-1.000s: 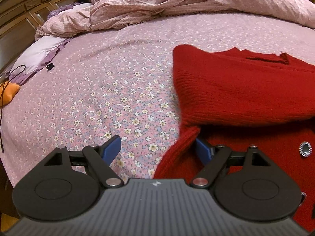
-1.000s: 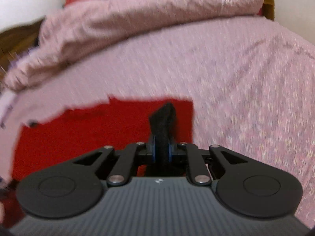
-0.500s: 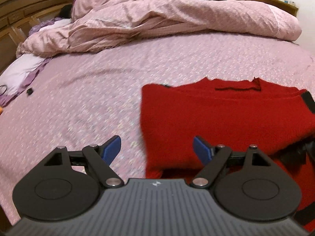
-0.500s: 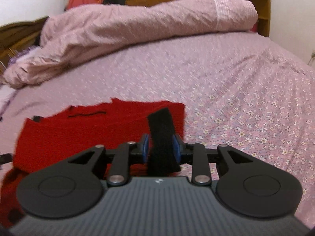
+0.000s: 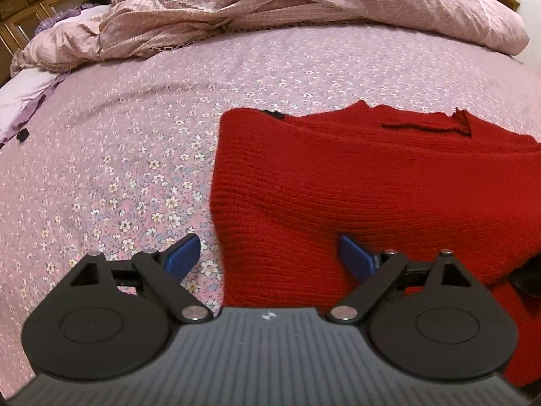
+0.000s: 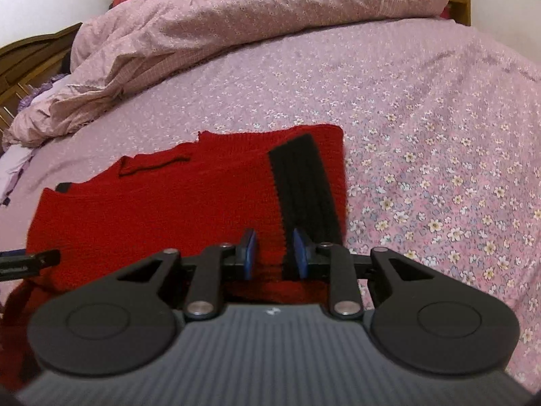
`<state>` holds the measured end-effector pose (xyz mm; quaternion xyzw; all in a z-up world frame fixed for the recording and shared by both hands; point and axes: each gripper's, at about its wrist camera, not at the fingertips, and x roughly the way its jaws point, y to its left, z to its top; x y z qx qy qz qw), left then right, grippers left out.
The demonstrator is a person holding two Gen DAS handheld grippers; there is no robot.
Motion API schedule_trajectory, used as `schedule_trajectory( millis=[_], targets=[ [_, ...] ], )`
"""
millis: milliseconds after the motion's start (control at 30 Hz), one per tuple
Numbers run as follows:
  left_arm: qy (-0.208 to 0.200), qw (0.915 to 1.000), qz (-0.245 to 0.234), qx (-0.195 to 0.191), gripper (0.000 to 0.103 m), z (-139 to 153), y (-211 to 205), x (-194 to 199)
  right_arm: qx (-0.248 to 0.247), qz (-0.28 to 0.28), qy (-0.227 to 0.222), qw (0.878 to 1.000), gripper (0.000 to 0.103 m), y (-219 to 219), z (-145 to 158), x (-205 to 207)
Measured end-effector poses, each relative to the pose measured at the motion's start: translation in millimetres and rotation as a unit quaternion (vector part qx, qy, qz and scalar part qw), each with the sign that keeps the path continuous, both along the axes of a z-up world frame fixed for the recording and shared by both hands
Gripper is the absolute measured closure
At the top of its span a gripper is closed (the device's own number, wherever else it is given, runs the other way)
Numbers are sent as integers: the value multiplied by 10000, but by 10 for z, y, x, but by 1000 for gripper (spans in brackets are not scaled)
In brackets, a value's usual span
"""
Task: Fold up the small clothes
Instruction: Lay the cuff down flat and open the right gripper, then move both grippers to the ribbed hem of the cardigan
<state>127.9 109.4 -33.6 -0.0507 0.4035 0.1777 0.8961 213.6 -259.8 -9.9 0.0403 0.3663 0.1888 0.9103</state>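
A red knit sweater point(image 5: 355, 176) lies partly folded on the flowered bed sheet; it also shows in the right wrist view point(image 6: 162, 209). Its black ribbed cuff point(image 6: 304, 182) lies flat on the sweater's right edge. My left gripper point(image 5: 268, 253) is open wide over the sweater's left edge, holding nothing. My right gripper point(image 6: 273, 253) is partly open just above the near end of the black cuff, with the cuff lying free between and beyond the pads.
A crumpled pink duvet point(image 5: 270, 10) is heaped across the far side of the bed. A wooden headboard point(image 5: 20, 3) and pillows stand at the far left. The flowered sheet point(image 6: 439, 169) stretches right of the sweater.
My right gripper opened and let go of the black cuff, which now lies flat on the sweater. My left gripper stayed open and shifted over the sweater's left edge.
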Motion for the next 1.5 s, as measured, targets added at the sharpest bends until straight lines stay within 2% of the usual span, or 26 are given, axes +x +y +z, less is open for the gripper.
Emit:
schedule_trajectory(
  millis=[133,300,400,533,633,833,1067,1233,1500],
  targets=[
    [-2,10000,-3,55,10,-1,-12,2,38,-48,-109,9999,77,-13,-30,1],
    [16,10000,33,56,10,68,-19,-46,111,-96,-77,9999,76,-47,-2,-5],
    [26,9998,14,185,10,145,-49,-124,184,-127,-21,9997,74,-74,50,-30],
    [26,9995,5,321,10,254,-77,-273,372,-11,-20,9993,52,-117,159,-138],
    [16,9994,19,347,10,331,-90,-403,262,100,-139,9995,44,-141,248,-277],
    [-60,9994,-6,337,10,480,-118,-677,321,334,176,9988,44,-342,354,-456],
    [-91,9992,-88,392,10,582,-203,-1010,2,435,347,9985,43,-513,425,-711],
    [-23,9992,-101,392,10,577,-265,-1255,-169,515,425,9976,43,-630,424,-895],
    [160,9997,16,175,10,475,-316,-1639,-269,512,694,9959,43,-803,266,-1131]
  ],
)
